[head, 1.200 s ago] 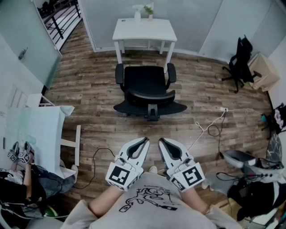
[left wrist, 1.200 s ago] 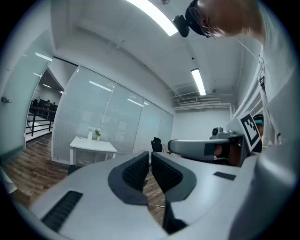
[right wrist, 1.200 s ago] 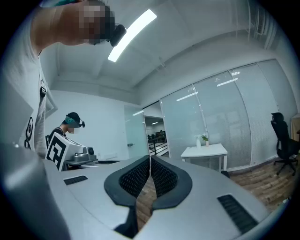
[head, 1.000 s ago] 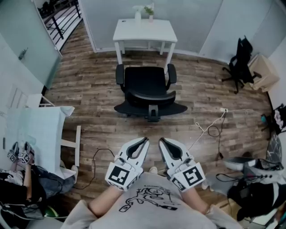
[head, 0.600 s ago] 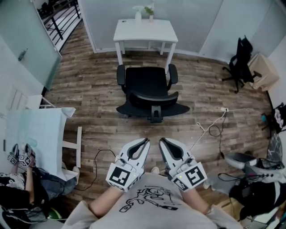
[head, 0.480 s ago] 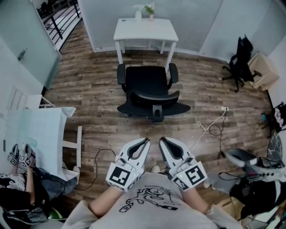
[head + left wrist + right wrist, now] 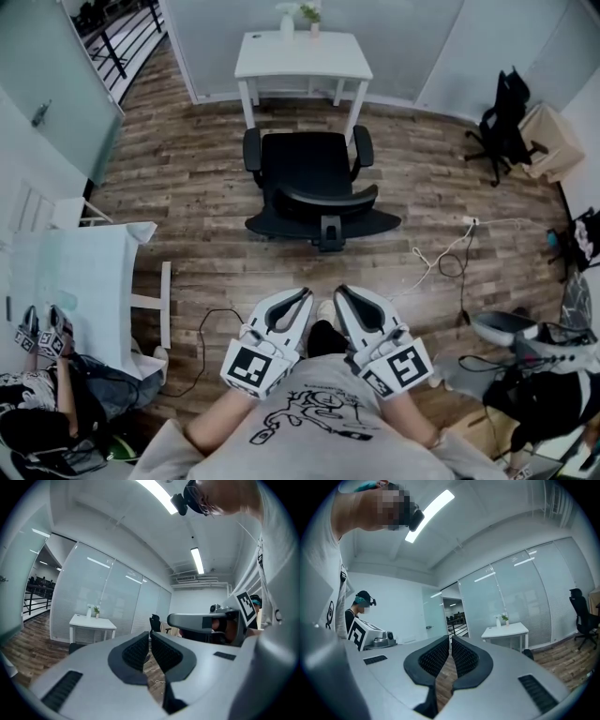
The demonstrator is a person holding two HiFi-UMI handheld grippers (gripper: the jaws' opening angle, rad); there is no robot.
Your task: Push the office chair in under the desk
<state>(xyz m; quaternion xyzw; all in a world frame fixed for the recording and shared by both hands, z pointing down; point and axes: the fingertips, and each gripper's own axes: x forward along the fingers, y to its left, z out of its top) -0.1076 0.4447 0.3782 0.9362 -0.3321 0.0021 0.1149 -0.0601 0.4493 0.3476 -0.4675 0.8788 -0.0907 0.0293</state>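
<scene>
Chair (image 7: pixel 314 183) at 12 o'clock, well apart from us, just before desk (image 7: pixel 302 54), not yet under.
Left gripper (image 7: pixel 302 298), right gripper (image 7: pixel 342 296): jaws pressed together, nothing held.
We walk up, set both closed tips on backrest (image 7: pixel 328 199), push evenly toward 12 so chair doesn't swivel.

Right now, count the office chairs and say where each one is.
2. One office chair stands in front of the white desk, mid-floor. A second chair is by the right wall. Others may be hidden out of frame.
</scene>
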